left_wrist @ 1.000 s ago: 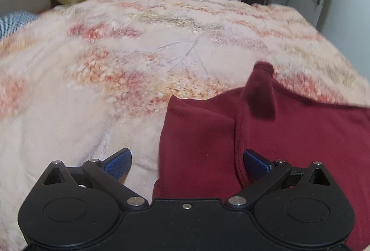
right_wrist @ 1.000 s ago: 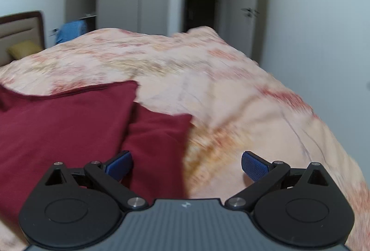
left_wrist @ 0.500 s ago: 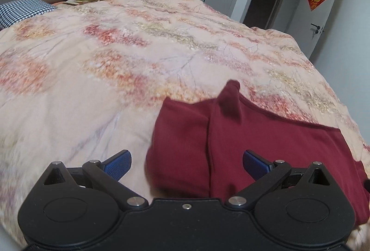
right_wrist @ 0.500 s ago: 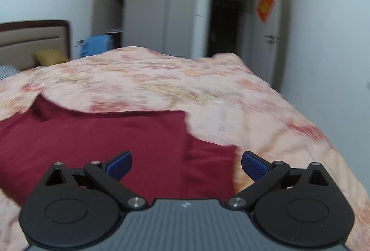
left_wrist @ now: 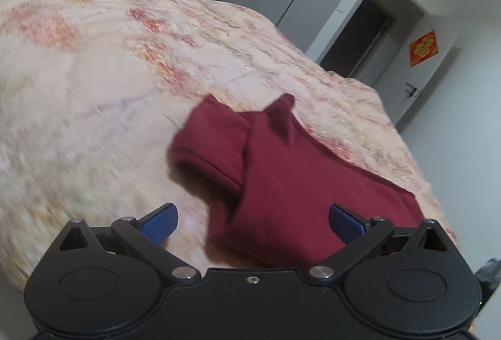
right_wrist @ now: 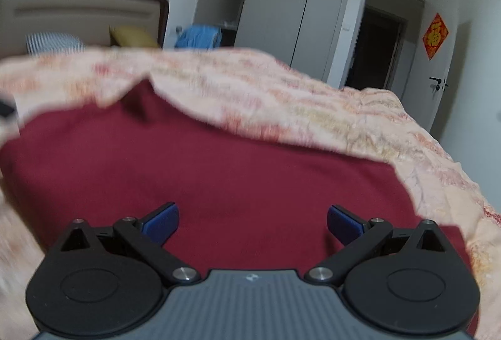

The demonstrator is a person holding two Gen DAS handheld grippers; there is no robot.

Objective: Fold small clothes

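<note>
Holding both tools over the bed (left_wrist: 94, 83), we see the dark red shirt (left_wrist: 297, 183) lying flat near the bed's right edge. Our left gripper (left_wrist: 253, 219) is wide open and holds nothing. Our right gripper (right_wrist: 252, 219) is wide open too, empty above the shirt.

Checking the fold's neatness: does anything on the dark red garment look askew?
Yes. On the dark red cotton garment, a small flap at its far edge stands up rather than lying flat on the floral peach quilt. Both grippers are open, holding nothing.
</note>
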